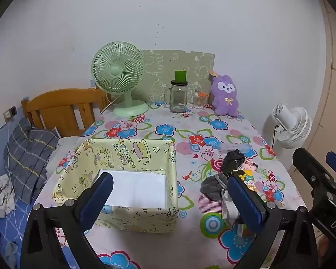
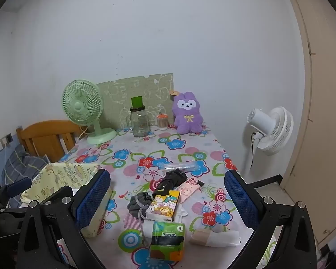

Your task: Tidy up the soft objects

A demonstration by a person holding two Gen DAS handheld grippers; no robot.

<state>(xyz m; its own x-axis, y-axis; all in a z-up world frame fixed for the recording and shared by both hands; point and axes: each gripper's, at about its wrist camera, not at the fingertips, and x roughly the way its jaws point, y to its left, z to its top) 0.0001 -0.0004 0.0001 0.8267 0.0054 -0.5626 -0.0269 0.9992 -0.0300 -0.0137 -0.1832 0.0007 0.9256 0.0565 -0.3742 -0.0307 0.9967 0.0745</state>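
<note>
A yellow cartoon-print fabric box (image 1: 132, 154) stands open on the floral table, its white bottom bare; its corner shows in the right wrist view (image 2: 62, 174). My left gripper (image 1: 170, 192) is open and empty above the box's near right side. My right gripper (image 2: 168, 199) is open and empty over a pile: a grey drawstring pouch (image 2: 137, 202), a black bundle (image 2: 170, 179), a cartoon tissue pack (image 2: 164, 205), a green tissue pack (image 2: 168, 237) and a pink case (image 2: 189, 188). A purple plush rabbit (image 2: 188, 114) sits at the table's far edge.
At the back stand a green desk fan (image 1: 119, 76), a glass mug jar (image 1: 178, 96) with a green cup and a cotton-swab jar (image 1: 200, 100). A white fan (image 2: 271, 130) stands right of the table. A wooden headboard (image 1: 62, 107) and pillow lie left.
</note>
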